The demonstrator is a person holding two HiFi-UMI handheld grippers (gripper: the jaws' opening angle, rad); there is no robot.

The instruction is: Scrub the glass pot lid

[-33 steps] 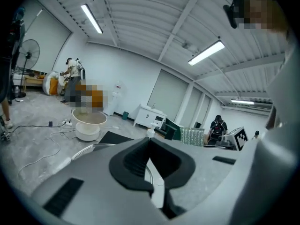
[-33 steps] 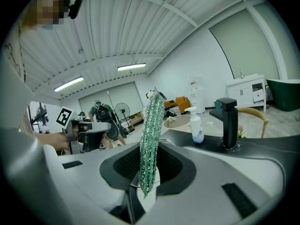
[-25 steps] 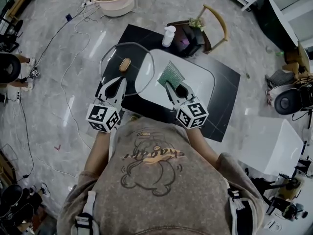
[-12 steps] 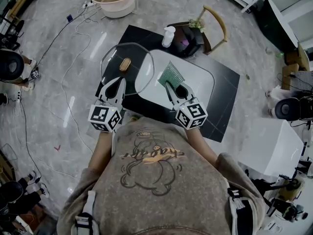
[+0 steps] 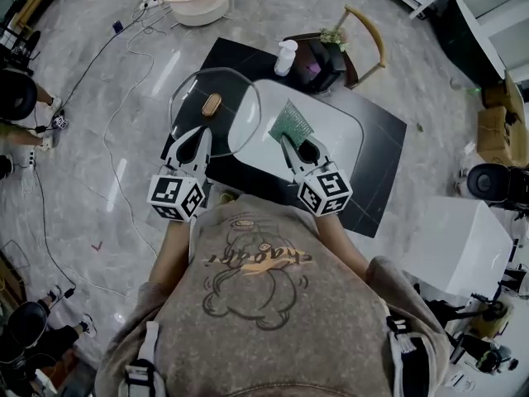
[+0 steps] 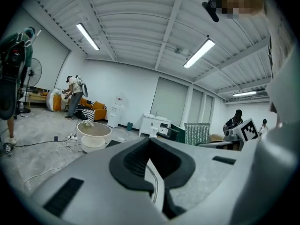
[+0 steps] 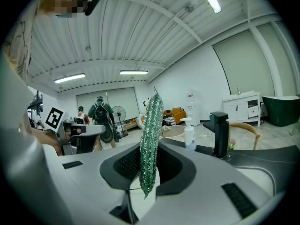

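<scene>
Our left tool (image 5: pixel 195 141) is pinched tight on the near rim of the lid (image 5: pixel 216 121). We hold the lid above the black worktop (image 5: pixel 376 168), and it overlaps the left edge of the white sink (image 5: pixel 339 139). Our right tool (image 5: pixel 286 143) pinches a green scrubber (image 5: pixel 291 124) just beside the lid's right edge.

One glass pot lid (image 5: pixel 212 106). One green scrub pad (image 5: pixel 291 124). Two grippers: left gripper (image 5: pixel 202 136), right gripper (image 5: pixel 284 142). One white sink (image 5: pixel 335 135), one soap bottle (image 5: pixel 285 59), one black tap (image 5: pixel 319 69), one round tub (image 5: pixel 198 12) far left.
</scene>
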